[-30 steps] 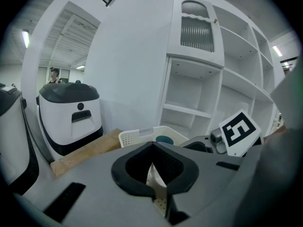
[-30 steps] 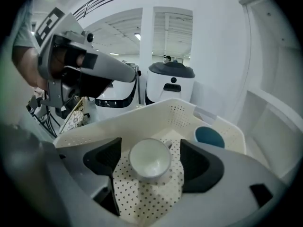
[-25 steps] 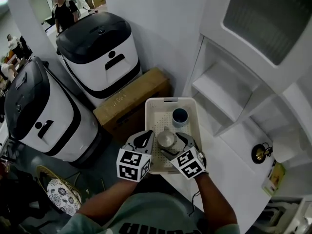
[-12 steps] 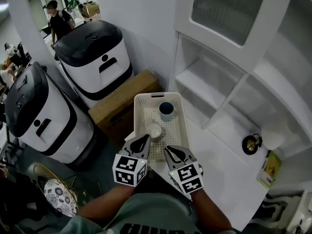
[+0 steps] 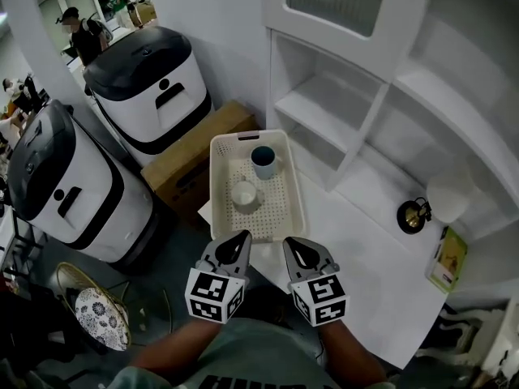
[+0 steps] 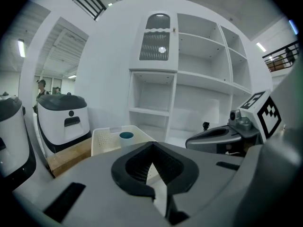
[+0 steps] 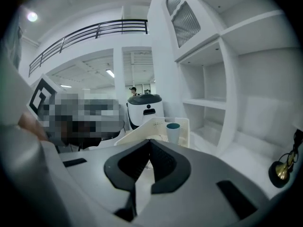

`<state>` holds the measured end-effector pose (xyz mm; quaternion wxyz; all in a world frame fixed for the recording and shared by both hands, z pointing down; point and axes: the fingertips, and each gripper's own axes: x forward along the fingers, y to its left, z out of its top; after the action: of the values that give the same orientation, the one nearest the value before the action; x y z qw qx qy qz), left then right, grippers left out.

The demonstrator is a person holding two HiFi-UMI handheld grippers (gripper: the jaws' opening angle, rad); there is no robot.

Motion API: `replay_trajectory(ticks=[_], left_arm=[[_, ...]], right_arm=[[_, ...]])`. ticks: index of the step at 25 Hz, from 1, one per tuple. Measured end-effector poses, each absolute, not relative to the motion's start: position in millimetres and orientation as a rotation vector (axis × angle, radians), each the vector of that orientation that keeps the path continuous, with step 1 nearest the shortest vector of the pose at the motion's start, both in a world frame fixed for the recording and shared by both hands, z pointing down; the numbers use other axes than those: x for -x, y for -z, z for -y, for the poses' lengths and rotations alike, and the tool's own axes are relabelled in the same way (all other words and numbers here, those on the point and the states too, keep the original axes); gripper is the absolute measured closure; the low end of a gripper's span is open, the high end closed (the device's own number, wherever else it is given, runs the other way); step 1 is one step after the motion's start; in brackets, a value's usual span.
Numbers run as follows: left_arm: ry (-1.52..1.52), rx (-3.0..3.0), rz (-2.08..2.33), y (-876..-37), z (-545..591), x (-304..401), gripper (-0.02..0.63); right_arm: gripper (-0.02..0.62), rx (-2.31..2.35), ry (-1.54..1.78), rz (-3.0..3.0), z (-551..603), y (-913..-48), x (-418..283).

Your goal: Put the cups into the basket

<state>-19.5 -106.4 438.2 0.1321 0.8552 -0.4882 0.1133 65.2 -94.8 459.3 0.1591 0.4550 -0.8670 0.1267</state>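
Back from the basket (image 5: pixel 297 207) come the left claw (image 5: pixel 241 240) and right claw (image 5: pixel 293 245). Both are pinched together, empty, the right one just closed. White cup (image 5: pixel 244 194) and blue cup (image 5: pixel 263 161) sit inside the basket.

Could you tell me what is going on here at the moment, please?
A person holds a gripper in each hand, near the front edge of a white counter. A pale basket sits on the counter ahead of them, and two cups already stand in it: a white cup in the middle and a blue-lined cup at the far end. The left gripper and the right gripper are both shut and empty, short of the basket. The right one's jaws have just closed with nothing between them.
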Motion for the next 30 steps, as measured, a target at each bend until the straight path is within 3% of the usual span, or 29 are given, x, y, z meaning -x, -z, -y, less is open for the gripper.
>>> replay_trajectory(ticks=[9, 30], left_arm=[[-0.315, -2.555, 1.383, -429.4, 73.9, 16.4, 0.603], [-0.284, -2.683, 1.2, -424.7, -47.3, 95.3, 0.603]], right_arm=[[0.578, -1.396, -0.319, 2.455, 66.3, -443.3, -66.1], [0.58, -1.568, -0.353, 2.288, -53.2, -446.0, 9.0]])
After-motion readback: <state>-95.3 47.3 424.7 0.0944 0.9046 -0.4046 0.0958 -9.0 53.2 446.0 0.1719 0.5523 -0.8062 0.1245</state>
